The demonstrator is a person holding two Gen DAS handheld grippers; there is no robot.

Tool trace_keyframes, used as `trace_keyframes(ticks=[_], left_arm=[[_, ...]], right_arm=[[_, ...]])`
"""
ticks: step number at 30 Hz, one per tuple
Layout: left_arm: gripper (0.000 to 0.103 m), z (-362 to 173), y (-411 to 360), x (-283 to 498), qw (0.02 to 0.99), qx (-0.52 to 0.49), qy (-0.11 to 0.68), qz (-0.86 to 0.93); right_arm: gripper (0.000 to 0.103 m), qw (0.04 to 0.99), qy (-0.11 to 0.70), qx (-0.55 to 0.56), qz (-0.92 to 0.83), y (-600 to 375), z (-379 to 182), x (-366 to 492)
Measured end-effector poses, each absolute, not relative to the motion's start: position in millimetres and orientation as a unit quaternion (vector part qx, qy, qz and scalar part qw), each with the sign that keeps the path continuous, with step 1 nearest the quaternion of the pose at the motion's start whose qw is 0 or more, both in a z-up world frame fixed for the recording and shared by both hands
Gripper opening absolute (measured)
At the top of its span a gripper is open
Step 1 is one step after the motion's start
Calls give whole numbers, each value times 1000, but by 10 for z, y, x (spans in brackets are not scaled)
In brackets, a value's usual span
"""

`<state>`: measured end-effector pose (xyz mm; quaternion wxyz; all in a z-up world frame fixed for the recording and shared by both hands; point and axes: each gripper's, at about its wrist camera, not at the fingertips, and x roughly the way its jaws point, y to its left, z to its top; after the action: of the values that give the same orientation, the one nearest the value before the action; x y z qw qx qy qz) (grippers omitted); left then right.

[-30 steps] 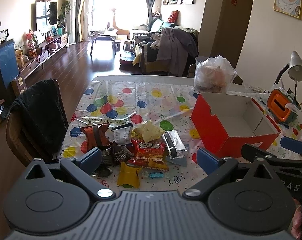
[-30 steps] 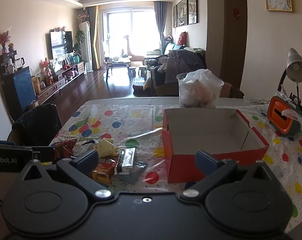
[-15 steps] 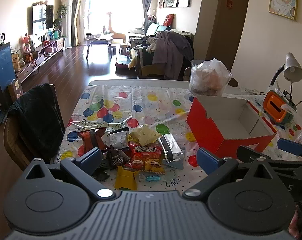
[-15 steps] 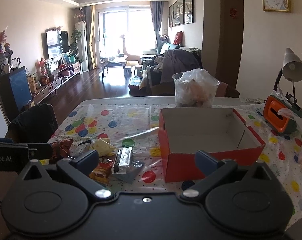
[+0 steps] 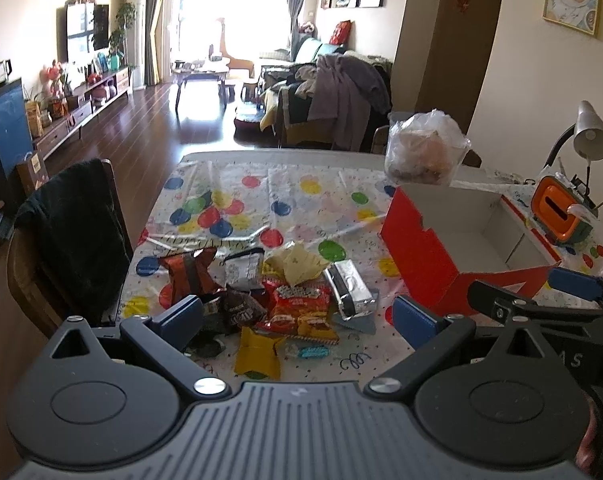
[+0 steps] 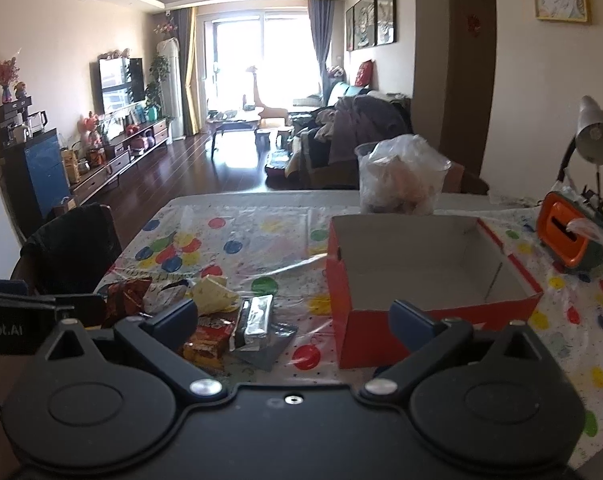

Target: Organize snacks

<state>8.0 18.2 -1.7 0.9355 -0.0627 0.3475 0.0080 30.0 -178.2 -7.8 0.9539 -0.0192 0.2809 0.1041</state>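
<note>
Left wrist view shows my left claw (image 5: 297, 318) released, with its jaws wide apart, above the near edge of the table (image 5: 257, 184). Under it lies the pile of snacks (image 5: 277, 292): a red chip bag (image 5: 301, 304), a silver pack (image 5: 351, 286) and a yellow wrapper (image 5: 259, 354). My right claw (image 6: 295, 318) is also released and holds nothing. The red box (image 6: 429, 276) stands just right of the pile, with only white walls showing inside.
</note>
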Motion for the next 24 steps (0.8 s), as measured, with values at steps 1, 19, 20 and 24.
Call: trace_keyframes(ticks=[1,19,20,24], left_arm=[[102,-42,202,100,934,-64,353,11],[100,-797,459,613,891,-82,444,43],[98,-830,463,637,890,-83,447,43],[96,-1017,475,786,880,-85,466,29]], right_arm=[[101,953,284,-20,108,-1778,-98,340],[89,902,382,-70,191,-1497,-750,1402],[89,899,387,-68,193,-1491,-781,1454],[84,888,408,-70,198,-1426,-942,1696]])
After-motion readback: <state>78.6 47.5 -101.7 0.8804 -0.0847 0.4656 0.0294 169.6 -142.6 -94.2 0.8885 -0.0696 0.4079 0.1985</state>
